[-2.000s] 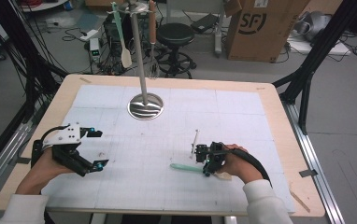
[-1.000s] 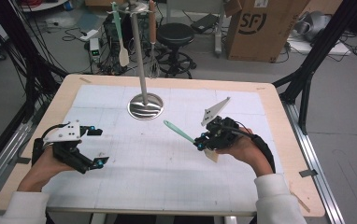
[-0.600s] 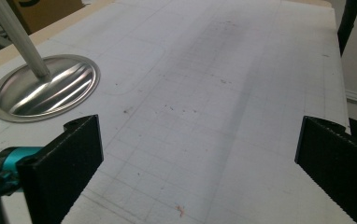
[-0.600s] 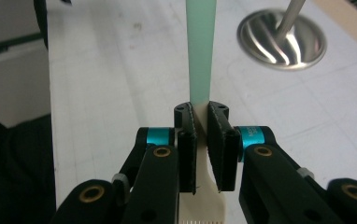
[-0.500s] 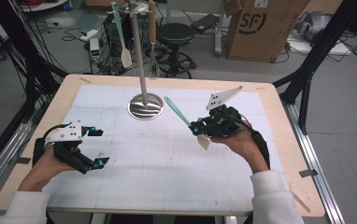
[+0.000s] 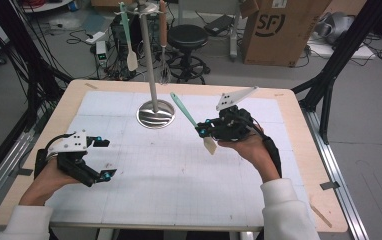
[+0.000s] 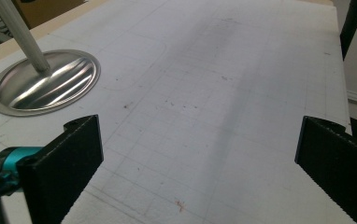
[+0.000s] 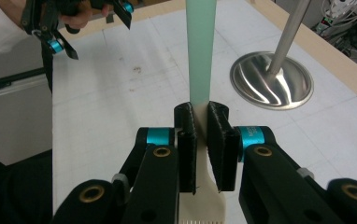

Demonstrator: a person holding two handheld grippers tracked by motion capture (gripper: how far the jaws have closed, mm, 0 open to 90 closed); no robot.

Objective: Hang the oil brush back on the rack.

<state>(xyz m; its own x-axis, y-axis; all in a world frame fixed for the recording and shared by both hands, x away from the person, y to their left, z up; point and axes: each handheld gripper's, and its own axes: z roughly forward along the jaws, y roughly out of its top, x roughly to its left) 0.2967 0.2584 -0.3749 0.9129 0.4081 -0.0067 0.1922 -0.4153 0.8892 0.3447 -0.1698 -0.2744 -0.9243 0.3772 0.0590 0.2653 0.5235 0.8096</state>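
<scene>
Mint-green handle and cream head: spatula point(image 6: 194, 121) held in the air above the white gridded mat point(image 6: 179, 170), tilted, handle rising up and away toward the metal stand, head pointing down toward the person. Pinched at the neck, where green handle meets cream head, by the right gripper point(image 6: 205, 131), jaws pressed together on it from both sides; in the right gripper view the same spatula point(image 8: 201, 60) standing straight up between the black jaws, slotted edge of the head low in the frame. Right hand point(image 6: 246, 146) wrapped around the gripper body, white sleeve behind. Just beyond the handle tip, round shiny base of the stand point(image 6: 155, 113) resting on the mat, its pole rising to a rack hung with another spatula point(image 6: 128, 35) and a whisk point(image 6: 163, 40). Well apart, near the left edge of the wooden table point(image 6: 299, 150), left gripper point(image 6: 104, 159) held low over the mat, jaws spread wide with nothing between them.
</scene>
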